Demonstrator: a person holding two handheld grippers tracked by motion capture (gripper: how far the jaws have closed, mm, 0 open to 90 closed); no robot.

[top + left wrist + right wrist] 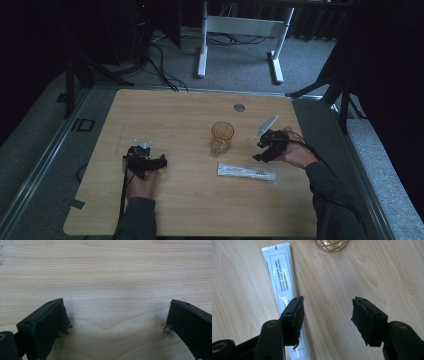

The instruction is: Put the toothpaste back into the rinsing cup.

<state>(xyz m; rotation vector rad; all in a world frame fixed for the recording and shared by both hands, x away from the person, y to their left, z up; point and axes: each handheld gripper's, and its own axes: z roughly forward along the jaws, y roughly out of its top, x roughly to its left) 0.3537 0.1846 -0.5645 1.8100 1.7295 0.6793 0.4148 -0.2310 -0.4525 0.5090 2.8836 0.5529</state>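
From above, two grippers are working one wooden table (150,107): the left gripper (162,161) is resting apart, while the right gripper (260,151) is hovering beside one white tube (246,172) and one gold wire cup (222,137). The left gripper view is showing jaws spread wide, empty (bare wood between). In the right gripper view, wide-open jaws are gripping nothing, the tube lying partly behind one jaw.

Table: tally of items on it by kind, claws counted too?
White tube: 1
Amber glass cup: 1
Grey round insert set in the wooden table: 1
Hand-held claws: 2, left claw and right claw, both open with nothing between the jaws
Total: 5
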